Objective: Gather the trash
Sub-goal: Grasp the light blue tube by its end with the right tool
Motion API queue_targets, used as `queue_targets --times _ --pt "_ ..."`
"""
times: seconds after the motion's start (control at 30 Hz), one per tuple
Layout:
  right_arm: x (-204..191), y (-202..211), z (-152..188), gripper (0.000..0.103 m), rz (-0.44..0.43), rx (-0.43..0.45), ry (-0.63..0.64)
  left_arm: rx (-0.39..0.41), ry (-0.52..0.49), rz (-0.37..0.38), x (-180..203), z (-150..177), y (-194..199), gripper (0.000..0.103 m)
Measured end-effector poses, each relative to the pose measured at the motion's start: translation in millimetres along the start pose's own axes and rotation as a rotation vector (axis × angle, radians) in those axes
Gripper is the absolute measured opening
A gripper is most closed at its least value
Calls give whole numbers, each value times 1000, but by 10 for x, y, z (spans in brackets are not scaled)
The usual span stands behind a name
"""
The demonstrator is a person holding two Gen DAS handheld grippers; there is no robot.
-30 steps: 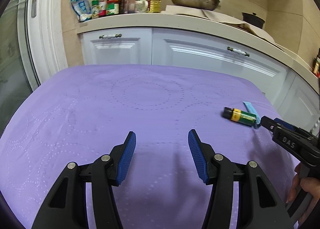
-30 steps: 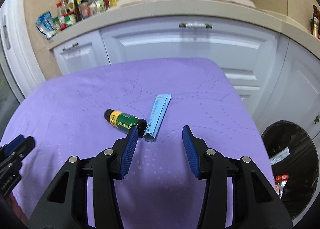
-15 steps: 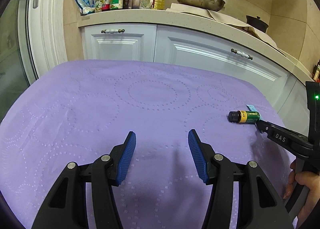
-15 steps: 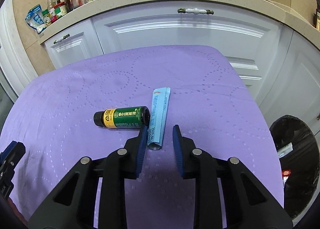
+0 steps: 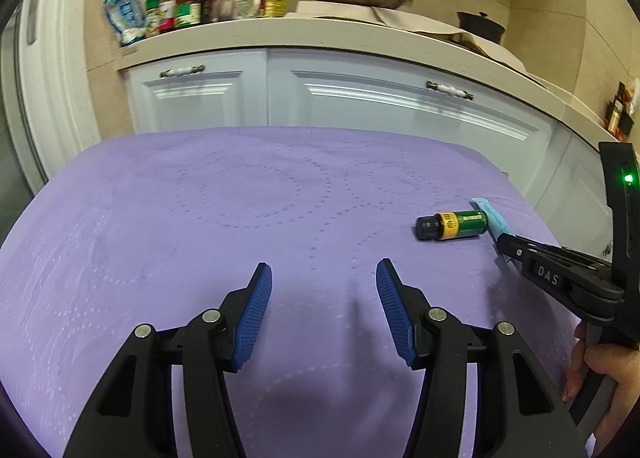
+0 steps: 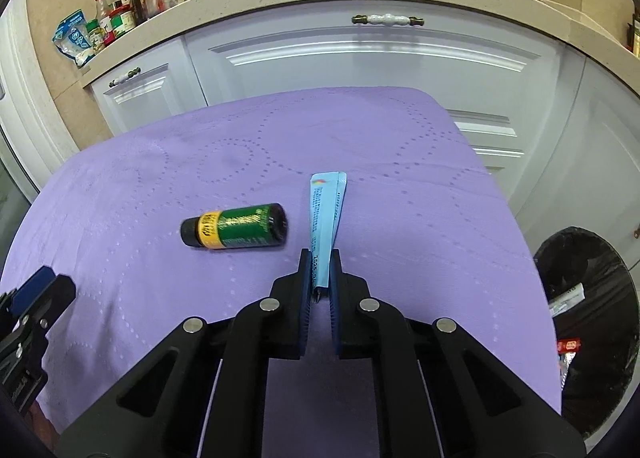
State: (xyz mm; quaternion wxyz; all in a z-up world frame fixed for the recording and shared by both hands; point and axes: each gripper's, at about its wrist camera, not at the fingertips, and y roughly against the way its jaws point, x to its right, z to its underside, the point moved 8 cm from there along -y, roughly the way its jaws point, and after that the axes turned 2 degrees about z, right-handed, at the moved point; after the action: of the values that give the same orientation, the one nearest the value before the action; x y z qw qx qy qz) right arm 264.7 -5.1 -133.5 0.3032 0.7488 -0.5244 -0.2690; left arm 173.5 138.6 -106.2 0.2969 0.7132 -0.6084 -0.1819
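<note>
On my right-wrist feed, the right tool (image 6: 320,278) has its blue pads pinched on the near end of a light blue sachet (image 6: 325,214), a long flat strip whose long axis runs straight away from me toward the white cabinets (image 6: 380,54), its far end resting on the purple cloth of the tabletop (image 6: 400,162). Just to the left of the sachet, apart from it, a small green bottle (image 6: 236,232) lies on its side, its long axis crosswise to the strip, its black cap pointing left and its base toward the sachet. A black-lined trash bin (image 6: 580,298) sits off the tabletop's right edge with wrappers inside. My left tool (image 5: 324,298) hovers low over bare cloth, its two pads spread wide with nothing between them, pointing toward the cabinets. From that side I see the right tool (image 5: 506,242) reaching in level from the right, the hand (image 5: 608,374) wrapped round its grip, its tip at the sachet (image 5: 490,214) beside the bottle (image 5: 454,224).
</note>
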Motion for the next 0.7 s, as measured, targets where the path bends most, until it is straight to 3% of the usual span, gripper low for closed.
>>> queue_targets --times 0.37,0.7 --pt "428 194 100 8 18 23 -49 -46 -106 51 490 -12 -218 54" --pt "874 438 159 8 33 68 -95 -65 -178 39 800 -51 -394 54"
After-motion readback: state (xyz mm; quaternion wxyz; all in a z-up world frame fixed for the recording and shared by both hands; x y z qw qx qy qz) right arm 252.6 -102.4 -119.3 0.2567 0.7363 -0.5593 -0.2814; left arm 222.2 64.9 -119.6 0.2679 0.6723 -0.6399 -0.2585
